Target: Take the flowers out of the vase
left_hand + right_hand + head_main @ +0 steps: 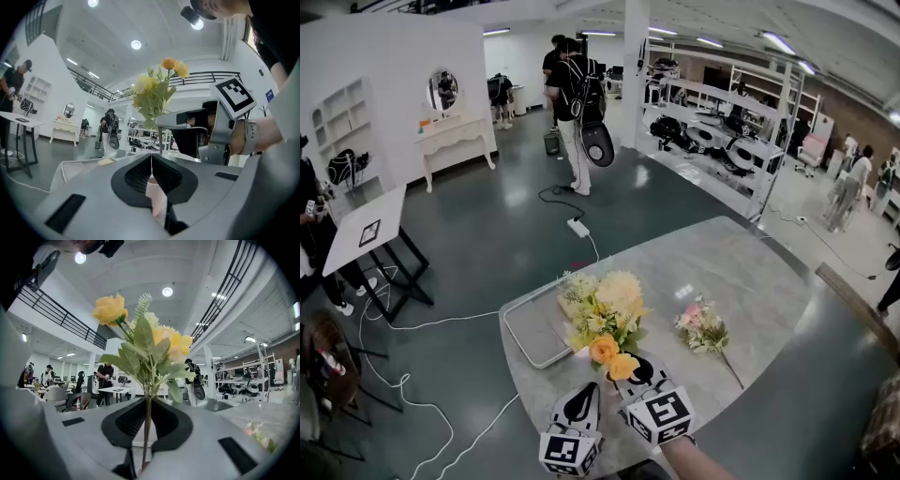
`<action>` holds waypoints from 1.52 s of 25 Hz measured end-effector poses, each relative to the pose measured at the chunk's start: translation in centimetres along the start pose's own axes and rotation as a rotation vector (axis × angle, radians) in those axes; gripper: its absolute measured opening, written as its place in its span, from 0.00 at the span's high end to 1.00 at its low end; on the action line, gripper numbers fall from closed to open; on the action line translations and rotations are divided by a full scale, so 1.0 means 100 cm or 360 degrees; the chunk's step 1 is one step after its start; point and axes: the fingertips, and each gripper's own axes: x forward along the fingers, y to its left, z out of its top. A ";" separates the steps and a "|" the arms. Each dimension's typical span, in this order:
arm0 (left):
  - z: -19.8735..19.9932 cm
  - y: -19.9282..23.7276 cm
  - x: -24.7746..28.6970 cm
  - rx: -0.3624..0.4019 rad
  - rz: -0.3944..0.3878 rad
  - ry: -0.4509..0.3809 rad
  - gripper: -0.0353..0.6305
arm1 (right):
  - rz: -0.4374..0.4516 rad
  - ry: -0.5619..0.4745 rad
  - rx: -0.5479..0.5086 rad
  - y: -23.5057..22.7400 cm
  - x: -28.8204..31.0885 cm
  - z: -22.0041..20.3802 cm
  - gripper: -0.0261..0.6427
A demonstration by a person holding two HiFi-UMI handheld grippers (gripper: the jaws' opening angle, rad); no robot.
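Right gripper view: right hand-held gripper (148, 401) pinches the flower stem (146, 427); left hand-held gripper (151, 158) clamps a pale strip (156, 197).

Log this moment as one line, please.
right gripper: shut on yellow flowers | left gripper: shut on pale pink item | pink flowers: on table

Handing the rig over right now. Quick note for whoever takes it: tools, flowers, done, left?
Left tool: jaws together on a pale pink piece, possibly the vase rim; cannot confirm.
Right tool: shut on the stem of the yellow bouquet, held upright over the near edge of the table.
Pink bouquet lies on the table to the right; tray to the left.
Done: pink bouquet looks out.
Left: the vase body is not in view, so check that the yellow stem is clear of it, then lay it down, probably beside the pink one.
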 end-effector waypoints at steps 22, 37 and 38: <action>0.016 -0.014 -0.020 0.0008 -0.0028 -0.0046 0.92 | -0.0021 -0.0061 -0.0034 0.011 -0.026 0.019 0.89; 0.000 -0.033 -0.074 -0.0004 -0.0064 -0.0035 0.93 | -0.0087 -0.0057 0.0023 0.045 -0.072 -0.002 0.89; 0.001 -0.034 -0.077 -0.0005 -0.0068 -0.0035 0.93 | -0.0091 -0.0056 0.0024 0.046 -0.074 0.000 0.89</action>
